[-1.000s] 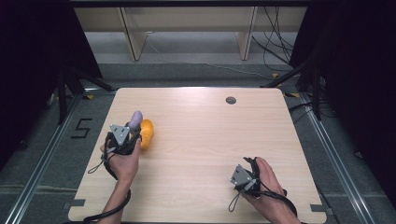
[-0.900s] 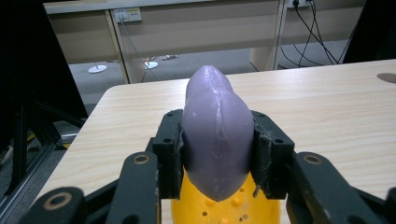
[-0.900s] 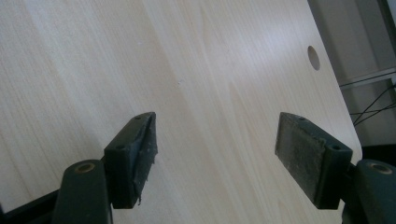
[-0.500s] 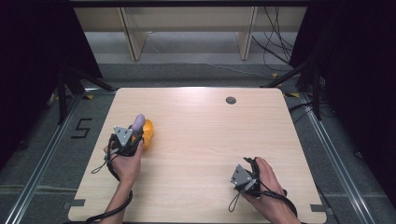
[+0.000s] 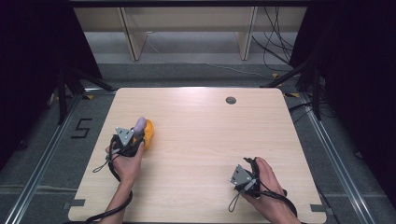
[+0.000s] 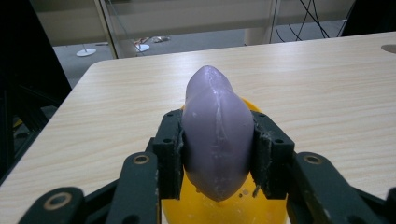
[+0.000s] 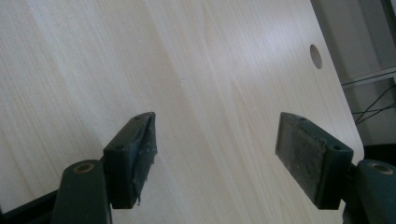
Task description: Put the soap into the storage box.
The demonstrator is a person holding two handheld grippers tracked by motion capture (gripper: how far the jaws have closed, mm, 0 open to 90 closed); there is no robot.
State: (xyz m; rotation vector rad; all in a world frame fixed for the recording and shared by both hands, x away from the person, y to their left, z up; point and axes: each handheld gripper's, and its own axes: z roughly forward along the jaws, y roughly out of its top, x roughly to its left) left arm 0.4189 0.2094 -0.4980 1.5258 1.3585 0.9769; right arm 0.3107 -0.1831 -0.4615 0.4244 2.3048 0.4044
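- High view: left gripper point(image 5: 138, 132) clamped on a smooth lilac, egg-shaped plastic piece point(image 5: 140, 124), directly over a round yellow plastic dish point(image 5: 147, 132).
- Compared with a second ago: hand and load drawn slightly nearer the person's edge of the pale wooden table point(image 5: 201, 154), dish along with it or barely shifted; too small to tell which.
- Left gripper view: both black pads pressed flat against the sides of the lilac piece point(image 6: 217, 133), its pointed tip facing away, its lower end just above or touching the yellow dish point(image 6: 224, 210); contact not clear.
- Judged step: seating or lifting the lilac piece at the dish, not yet released.
- Right gripper point(image 5: 248, 178): resting well away from the dish, near the table's front right corner; unchanged since earlier.
- Right gripper view: jaws spread wide, nothing between them but bare wood, round cable hole point(image 7: 316, 56) far beyond.
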